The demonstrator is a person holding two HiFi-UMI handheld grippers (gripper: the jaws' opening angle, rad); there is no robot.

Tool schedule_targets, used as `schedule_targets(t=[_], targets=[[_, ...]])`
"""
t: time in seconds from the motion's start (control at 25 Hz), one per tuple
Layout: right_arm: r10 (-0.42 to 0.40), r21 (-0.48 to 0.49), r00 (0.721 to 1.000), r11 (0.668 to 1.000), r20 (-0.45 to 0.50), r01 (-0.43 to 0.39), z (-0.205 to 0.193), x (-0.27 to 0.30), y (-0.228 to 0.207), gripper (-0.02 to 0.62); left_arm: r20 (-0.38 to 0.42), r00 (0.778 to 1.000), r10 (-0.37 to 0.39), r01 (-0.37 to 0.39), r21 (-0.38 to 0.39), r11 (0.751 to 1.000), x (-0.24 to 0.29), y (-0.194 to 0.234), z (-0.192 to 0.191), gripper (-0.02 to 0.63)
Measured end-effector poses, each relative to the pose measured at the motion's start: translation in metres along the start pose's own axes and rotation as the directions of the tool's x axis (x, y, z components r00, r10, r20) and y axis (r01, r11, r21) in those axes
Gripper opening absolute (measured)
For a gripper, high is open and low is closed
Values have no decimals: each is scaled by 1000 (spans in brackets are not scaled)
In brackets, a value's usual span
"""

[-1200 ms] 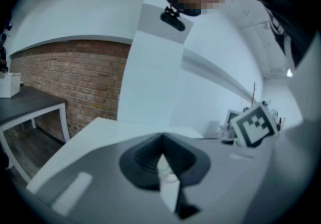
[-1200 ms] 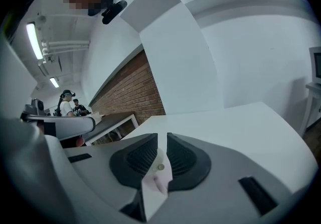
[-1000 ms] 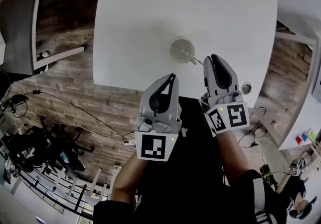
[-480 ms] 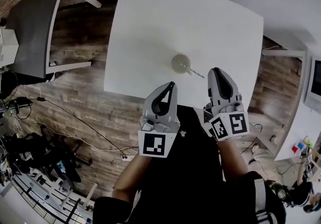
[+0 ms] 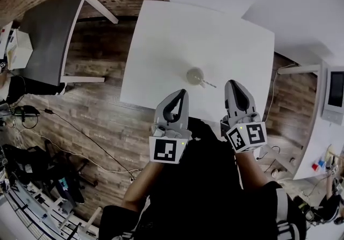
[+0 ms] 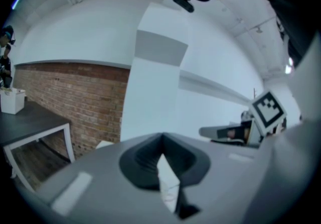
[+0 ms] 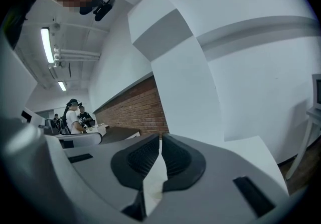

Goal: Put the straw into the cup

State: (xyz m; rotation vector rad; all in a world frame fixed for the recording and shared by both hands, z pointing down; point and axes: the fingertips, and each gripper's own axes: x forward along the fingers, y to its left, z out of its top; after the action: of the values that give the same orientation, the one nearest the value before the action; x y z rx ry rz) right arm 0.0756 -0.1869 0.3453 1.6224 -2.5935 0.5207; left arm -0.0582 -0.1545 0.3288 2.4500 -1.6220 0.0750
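Compared with 1 second ago, the pale round cup (image 5: 194, 76) on the white rectangular table (image 5: 177, 34) looks smaller and farther away. The 2 grippers are now drawn back to the near edge, well apart from it. The thin straw (image 5: 208, 84) leans out of the cup to the right, so I judge the task finished. The left gripper (image 5: 183, 94) and the right gripper (image 5: 235, 83) have their jaws closed together and hold nothing.

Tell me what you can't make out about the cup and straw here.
- Head view: cup and straw too small; whether the straw sits inside or beside it is unclear.
- Gripper views: neither shows; the left hand-held gripper and right hand-held gripper fill the lower picture.
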Motion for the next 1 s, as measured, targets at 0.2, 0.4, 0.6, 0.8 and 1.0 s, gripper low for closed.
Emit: schedule_targets(t=[0.2,0.4,0.6,0.8,1.0], targets=[[9,2,1000,1000,18,-9,8,-16,12,17,23,1000,-8,8,10,1000,-11,-1,14,5],[12,-3,1000,1000,24,-12,7,-28,22,15,28,999,-17,16,25,1000,-16,-2,14,5],[6,-11,1000,1000,24,-5,6,-32,24,9,33,999,-23,22,27,999,-14,-3,16,5],[17,-32,1000,999,23,-17,8,-27,25,6,45,999,-31,29,38,999,-9,-2,19,5],[17,-31,1000,999,26,-16,10,-24,24,6,50,998,-26,25,35,999,-5,0,22,5]])
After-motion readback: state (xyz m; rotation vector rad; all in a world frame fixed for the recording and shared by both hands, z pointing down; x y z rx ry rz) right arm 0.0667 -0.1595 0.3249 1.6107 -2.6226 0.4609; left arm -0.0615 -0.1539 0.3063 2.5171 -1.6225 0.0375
